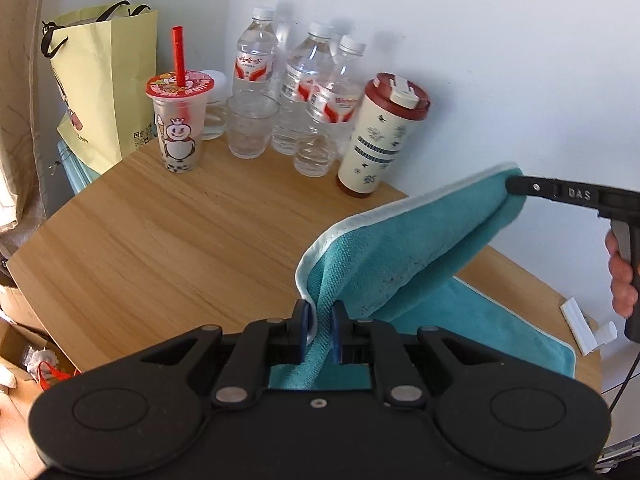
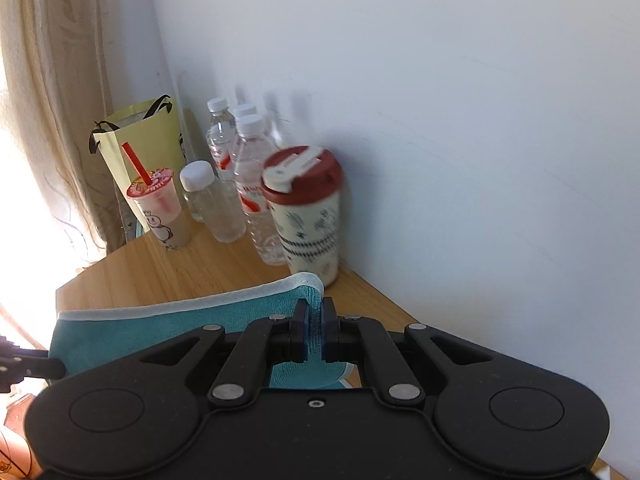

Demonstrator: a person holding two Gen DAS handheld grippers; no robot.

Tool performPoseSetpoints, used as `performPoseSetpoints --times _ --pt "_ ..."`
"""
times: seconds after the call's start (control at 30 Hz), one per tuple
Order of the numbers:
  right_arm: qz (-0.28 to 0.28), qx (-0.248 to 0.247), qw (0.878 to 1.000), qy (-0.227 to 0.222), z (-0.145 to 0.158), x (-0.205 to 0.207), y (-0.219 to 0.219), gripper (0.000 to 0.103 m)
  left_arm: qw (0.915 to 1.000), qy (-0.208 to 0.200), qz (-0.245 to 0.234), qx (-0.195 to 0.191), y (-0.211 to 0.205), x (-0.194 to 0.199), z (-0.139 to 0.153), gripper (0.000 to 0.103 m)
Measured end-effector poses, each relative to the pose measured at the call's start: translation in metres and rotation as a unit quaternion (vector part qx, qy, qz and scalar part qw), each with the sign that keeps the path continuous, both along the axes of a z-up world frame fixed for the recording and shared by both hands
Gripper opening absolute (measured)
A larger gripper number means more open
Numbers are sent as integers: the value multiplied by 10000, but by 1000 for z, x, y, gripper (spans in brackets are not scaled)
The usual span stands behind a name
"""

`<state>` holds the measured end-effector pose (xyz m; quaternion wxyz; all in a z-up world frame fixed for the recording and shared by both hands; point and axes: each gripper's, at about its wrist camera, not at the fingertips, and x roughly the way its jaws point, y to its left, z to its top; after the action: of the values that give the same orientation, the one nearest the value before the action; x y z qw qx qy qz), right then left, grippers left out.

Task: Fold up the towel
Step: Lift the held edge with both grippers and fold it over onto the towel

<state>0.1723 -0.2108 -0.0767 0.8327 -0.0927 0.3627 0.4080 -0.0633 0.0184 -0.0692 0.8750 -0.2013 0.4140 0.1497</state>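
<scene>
A wooden table (image 1: 160,240) stands against a white wall. My left gripper (image 1: 320,322) and right gripper (image 2: 316,322) each pinch a corner of the teal towel (image 1: 400,248), lifting its edge to fold over the half lying flat.

The teal terry-cloth towel with a pale blue hem (image 1: 404,240) is lifted by one edge, two corners pinched and held up, its upper half draping over the lower half lying flat on the wooden counter (image 1: 168,240).
</scene>
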Motion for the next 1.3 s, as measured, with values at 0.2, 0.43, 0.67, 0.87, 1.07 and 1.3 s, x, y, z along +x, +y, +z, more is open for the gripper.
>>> performPoseSetpoints --times 0.2,0.43,0.67,0.87,1.07,1.3 --pt "331 -5 9994 -77 -1 -1 -47 5 9994 21 353 34 -57 -6 -4 11" --pt "805 -56 9966 -135 4 0 -109 5 9935 -223 1119 47 -149 -20 -1 11" --pt "1011 -109 9948 -109 -2 -3 -171 5 9900 -350 1360 141 -241 -32 -4 11" --pt "902 -219 9957 46 -35 -9 -210 5 9943 -192 1026 194 -304 -32 -31 11" --pt "742 -437 9958 321 -83 -11 -233 5 9963 149 834 136 -331 -29 -67 11" --pt "571 -392 9972 289 -103 -22 -253 6 9980 277 559 71 -353 -29 -86 11"
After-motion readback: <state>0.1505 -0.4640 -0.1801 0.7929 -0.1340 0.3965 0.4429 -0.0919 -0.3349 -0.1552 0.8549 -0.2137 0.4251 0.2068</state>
